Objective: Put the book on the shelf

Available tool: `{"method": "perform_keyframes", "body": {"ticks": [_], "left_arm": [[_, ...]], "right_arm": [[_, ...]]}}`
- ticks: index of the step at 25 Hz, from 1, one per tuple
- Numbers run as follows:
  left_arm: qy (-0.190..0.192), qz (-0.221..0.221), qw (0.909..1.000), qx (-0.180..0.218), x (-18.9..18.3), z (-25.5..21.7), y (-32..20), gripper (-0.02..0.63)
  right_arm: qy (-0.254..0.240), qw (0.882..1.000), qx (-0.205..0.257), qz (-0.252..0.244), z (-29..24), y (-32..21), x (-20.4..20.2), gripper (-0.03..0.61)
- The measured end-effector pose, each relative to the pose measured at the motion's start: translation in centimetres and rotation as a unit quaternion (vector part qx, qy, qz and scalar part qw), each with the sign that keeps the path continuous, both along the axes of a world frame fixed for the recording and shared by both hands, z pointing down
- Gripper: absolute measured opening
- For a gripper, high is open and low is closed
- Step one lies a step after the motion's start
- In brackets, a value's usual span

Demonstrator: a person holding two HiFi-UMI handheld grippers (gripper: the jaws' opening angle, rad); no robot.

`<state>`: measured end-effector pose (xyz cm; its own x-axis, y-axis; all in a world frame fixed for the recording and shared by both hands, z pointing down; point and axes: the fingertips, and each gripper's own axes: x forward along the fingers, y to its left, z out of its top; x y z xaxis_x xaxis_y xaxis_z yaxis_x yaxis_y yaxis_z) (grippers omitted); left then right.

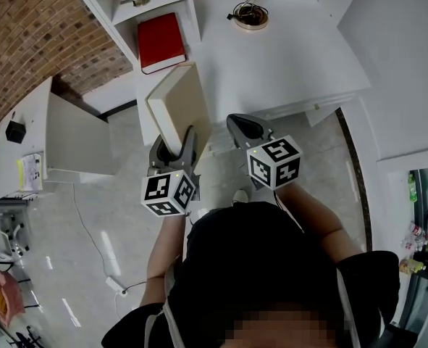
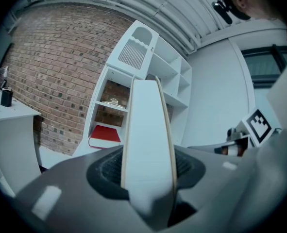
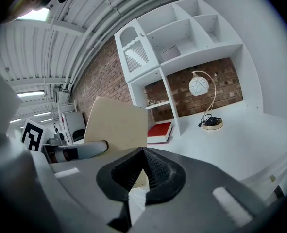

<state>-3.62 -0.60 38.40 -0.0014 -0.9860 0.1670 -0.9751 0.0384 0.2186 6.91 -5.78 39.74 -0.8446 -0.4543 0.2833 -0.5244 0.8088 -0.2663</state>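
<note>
A cream-covered book (image 1: 179,104) stands upright, clamped by its lower edge in my left gripper (image 1: 174,147). In the left gripper view the book's (image 2: 148,130) edge rises straight out of the jaws and hides much of the white shelf unit (image 2: 175,74) behind it. A red book (image 1: 161,40) lies flat in the shelf's low compartment, ahead of the held book. My right gripper (image 1: 241,125) hovers just to the right of the cream book, its jaws shut with nothing between them. The right gripper view shows the cream book (image 3: 116,125) at left and the red book (image 3: 160,131) beyond.
A white desk (image 1: 293,56) adjoins the shelf on the right, carrying a globe lamp (image 3: 200,86) with a round base (image 1: 251,17) and cord. A brick wall (image 2: 60,72) backs the shelf. Another white table (image 1: 25,133) with small items stands at left.
</note>
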Motion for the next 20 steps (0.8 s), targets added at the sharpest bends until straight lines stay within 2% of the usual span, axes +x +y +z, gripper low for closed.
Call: {"method": "perform_keyframes", "body": {"ticks": [15,20], "left_arm": [[0.0,-0.025,0.9996,-0.008,0.1,0.7,-2.6,0.21],[0.003,-0.028,0.9996,-0.008,-1.2,0.5,-2.9,0.21]], "right_arm": [[-0.005,1.0,0.006,-0.03,0.7,-3.3,-0.1,-0.003],[-0.003,0.999,0.006,-0.037,0.9,-3.7,-1.7,-0.003]]}}
